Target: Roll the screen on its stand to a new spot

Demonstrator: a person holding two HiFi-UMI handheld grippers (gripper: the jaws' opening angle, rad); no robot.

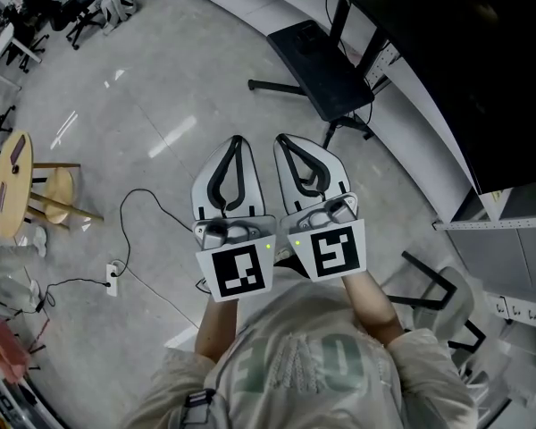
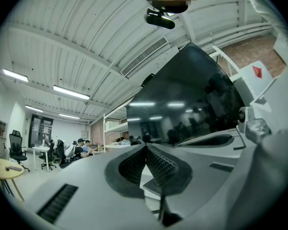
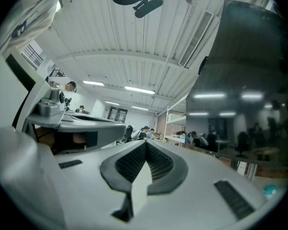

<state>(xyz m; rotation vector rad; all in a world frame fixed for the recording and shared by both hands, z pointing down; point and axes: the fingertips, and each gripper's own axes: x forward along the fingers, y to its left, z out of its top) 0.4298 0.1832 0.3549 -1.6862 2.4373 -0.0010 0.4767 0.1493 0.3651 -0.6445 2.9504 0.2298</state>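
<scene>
Beyond closed fingers [image 1: 225,175], the screen [image 1: 456,70]

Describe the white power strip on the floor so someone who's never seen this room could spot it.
Start at the round wooden table and stool at the head view's left edge. Lower down, on the grey floor, lies the power strip. It is the only small white block there, with thin black cables running into it.

Two hand-held grippers [image 1: 236,139] [image 1: 282,138], one screen [image 1: 482,61], one stand [image 1: 320,68], one wooden stool [image 1: 61,189]
</scene>
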